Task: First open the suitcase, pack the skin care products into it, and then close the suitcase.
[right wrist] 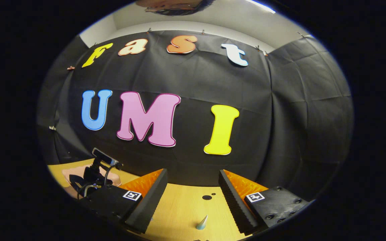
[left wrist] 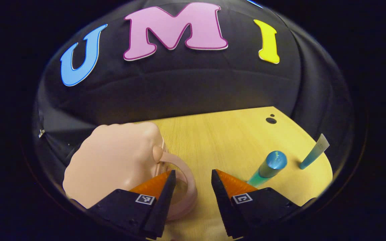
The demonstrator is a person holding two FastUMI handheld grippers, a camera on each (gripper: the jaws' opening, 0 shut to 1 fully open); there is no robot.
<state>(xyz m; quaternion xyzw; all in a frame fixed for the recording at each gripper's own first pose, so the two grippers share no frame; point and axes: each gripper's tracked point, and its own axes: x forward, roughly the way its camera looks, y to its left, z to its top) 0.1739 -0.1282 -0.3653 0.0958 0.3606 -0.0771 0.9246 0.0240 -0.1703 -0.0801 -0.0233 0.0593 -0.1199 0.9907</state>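
Suitcase (left wrist: 112, 164) first: a small pale pink case sits on the wooden bench (left wrist: 213, 140), closed, over at about nine o'clock in the left gripper view, with its looped handle (left wrist: 186, 180) curving out toward the camera. The left gripper (left wrist: 193, 175) is right down on it, fingers apart, and the left-hand finger (left wrist: 161, 182) sits over the handle loop where it meets the case; whether it touches, I cannot tell. The other finger (left wrist: 228, 182) stands over bare wood.

Now the skin care products: a teal tube with a rounded blue cap (left wrist: 268, 167) stands on the bench just behind that finger at about four o'clock, and a slimmer teal tube with a flat pale end (left wrist: 313, 152) stands farther out toward three o'clock, well apart from the suitcase.

Over to the right gripper view: the right gripper (right wrist: 193, 184) hangs above the bench with fingers wide apart and nothing between them. Down at six o'clock a small pale pointed tip (right wrist: 202, 222) pokes up. At eight o'clock there's the other gripper's dark body and cables (right wrist: 94, 175) above a patch of the pink case.
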